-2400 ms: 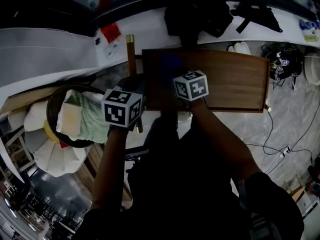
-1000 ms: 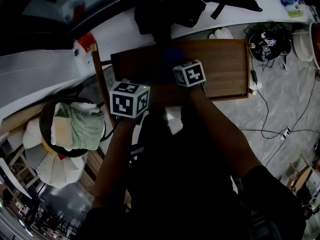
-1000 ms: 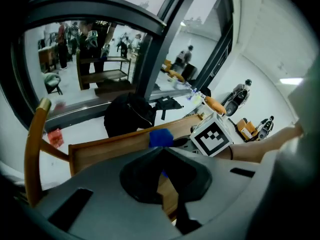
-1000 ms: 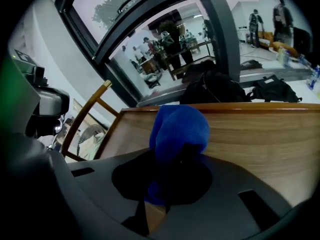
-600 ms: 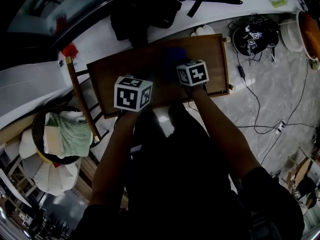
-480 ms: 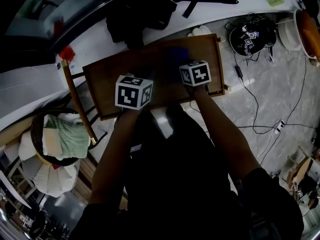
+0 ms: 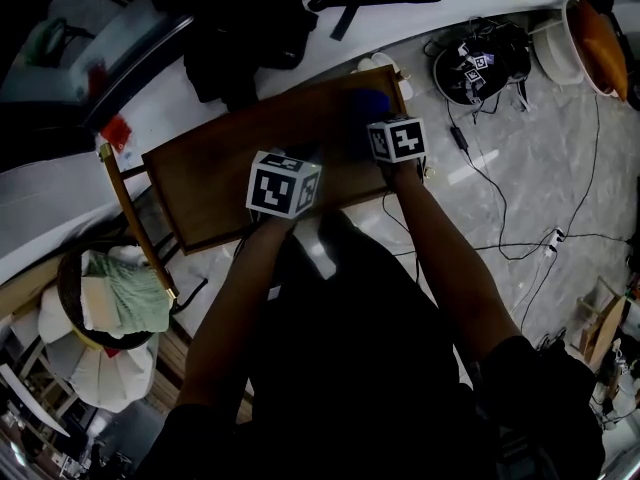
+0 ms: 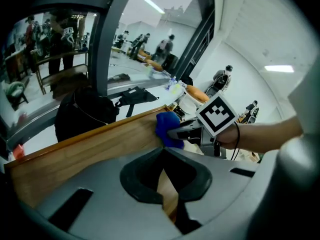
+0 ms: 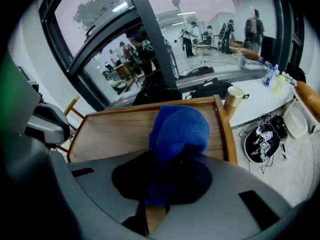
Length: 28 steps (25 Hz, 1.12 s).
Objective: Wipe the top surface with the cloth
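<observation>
Left gripper point(image 8: 163, 151) first – its fingers point(image 8: 140, 179) are pinched together at the tips with nothing between them, just bare wood showing underneath. It sits over the near edge of the desk point(image 7: 210, 183); can't tell if it actually touches the wood.

Right gripper point(image 9: 170, 159): fingers point(image 9: 129, 179) clamped tight on the blue cloth point(image 9: 180, 129), which bunches up out of the tips. The cloth is over the right end of the desk top, close to the raised rim on that side. From the left gripper view you can see the wad right at the level of the wood.

Counts, left to right in the head view: one round basket point(image 7: 62, 278) on the floor with a green towel point(image 7: 135, 293) in it, one wooden stick point(image 7: 135, 223) leaning by the desk's left end, one desk, two grippers, one cloth – plus one black bag point(image 7: 240, 23) on the white ledge behind.
</observation>
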{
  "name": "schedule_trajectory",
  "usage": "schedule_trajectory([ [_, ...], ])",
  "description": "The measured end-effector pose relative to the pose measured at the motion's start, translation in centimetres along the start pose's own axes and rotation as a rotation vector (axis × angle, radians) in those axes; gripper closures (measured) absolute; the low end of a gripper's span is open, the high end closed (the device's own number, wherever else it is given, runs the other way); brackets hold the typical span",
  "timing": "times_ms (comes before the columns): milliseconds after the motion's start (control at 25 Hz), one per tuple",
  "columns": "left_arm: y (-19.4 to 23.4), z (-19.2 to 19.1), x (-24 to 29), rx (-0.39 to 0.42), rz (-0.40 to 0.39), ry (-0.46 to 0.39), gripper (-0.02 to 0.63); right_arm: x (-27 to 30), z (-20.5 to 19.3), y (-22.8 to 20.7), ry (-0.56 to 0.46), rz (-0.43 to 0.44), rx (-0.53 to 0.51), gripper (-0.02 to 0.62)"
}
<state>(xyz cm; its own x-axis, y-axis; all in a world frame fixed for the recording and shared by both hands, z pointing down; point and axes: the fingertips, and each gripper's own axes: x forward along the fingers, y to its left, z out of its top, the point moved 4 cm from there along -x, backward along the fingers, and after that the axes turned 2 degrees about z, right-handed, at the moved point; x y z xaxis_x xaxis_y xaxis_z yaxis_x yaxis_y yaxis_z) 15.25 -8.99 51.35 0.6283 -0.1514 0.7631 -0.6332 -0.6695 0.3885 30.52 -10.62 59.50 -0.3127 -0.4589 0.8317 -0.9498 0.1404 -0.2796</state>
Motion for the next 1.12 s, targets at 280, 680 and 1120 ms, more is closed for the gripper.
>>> schedule_trajectory([
  [280,-0.6,0.2,-0.5,0.016,-0.001,-0.015,0.598,-1.8,0.4,-2.7,0.012,-0.108,-0.059,0.534],
  [680,3.4,-2.0,-7.7,-0.05,0.064,-0.097,0.598,-4.3,1.1,-0.6,-0.026,-0.15,-0.059,0.534],
  [1120,18.9,-12.5,-25.8,-0.234,0.301,-0.148,0.598,5.2,1.1,32.4,-0.066,0.338,-0.093,0.534],
])
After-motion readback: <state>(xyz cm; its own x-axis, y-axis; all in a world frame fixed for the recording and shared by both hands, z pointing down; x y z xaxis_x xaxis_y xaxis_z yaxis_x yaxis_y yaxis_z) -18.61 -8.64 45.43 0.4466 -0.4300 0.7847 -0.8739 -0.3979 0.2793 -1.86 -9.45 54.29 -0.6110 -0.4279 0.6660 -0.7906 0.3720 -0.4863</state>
